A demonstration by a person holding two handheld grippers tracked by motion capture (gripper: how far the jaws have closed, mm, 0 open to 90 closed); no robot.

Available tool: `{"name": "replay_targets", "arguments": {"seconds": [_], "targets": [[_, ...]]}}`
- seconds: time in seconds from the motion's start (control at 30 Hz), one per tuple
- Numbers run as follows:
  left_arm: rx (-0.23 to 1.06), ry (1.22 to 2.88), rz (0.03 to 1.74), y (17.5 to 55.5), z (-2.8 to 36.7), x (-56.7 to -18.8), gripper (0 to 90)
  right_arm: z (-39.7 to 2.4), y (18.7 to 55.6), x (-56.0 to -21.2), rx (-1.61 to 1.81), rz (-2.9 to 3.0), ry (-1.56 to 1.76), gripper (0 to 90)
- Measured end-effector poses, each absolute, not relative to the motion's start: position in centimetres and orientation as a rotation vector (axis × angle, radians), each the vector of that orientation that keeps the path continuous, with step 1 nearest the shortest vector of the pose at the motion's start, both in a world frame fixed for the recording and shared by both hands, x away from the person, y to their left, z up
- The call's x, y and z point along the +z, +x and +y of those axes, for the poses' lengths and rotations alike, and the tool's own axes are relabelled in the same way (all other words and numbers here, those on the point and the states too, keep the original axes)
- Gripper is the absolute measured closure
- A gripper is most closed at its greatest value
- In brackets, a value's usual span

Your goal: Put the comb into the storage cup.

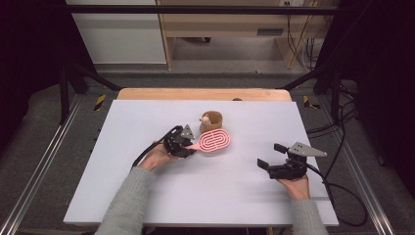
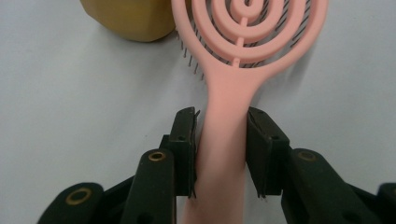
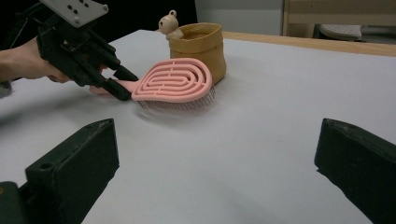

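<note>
Mid-table, the left gripper (image 2: 221, 140) is clamping the pink hairbrush (image 1: 213, 141) by its handle, probably for control; the right gripper (image 1: 272, 154) is waiting wide open, holding nothing.

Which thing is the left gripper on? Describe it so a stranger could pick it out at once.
Start at the white table and find the small tan bag near its middle, a little bear figure at its rim. Right beside the bag lies the pink hairbrush, bristles down, its handle between the left gripper jaws. Its oval head of concentric pink loops sets it apart.
</note>
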State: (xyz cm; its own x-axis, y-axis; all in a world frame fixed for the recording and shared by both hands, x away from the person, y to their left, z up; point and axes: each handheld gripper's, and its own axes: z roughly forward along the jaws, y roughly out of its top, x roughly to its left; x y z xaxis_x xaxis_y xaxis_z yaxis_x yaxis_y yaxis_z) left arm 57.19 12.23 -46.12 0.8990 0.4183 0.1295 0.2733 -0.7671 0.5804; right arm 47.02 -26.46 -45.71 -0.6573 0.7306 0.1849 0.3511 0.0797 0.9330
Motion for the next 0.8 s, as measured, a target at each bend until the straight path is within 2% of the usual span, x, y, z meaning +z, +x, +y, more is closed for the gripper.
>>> {"name": "replay_targets", "arguments": {"seconds": [0.37, 0.8], "targets": [[0.258, 2.473, 0.482, 56.98, 12.21, -46.04, 68.2, -26.47, 47.01, -45.71, 1.602, 2.032, 1.075, 0.3], [0.262, 2.421, 0.490, 56.27, 12.32, -45.45, 68.5, -26.48, 47.01, -45.70, 1.602, 2.034, 1.075, 0.3]]}}
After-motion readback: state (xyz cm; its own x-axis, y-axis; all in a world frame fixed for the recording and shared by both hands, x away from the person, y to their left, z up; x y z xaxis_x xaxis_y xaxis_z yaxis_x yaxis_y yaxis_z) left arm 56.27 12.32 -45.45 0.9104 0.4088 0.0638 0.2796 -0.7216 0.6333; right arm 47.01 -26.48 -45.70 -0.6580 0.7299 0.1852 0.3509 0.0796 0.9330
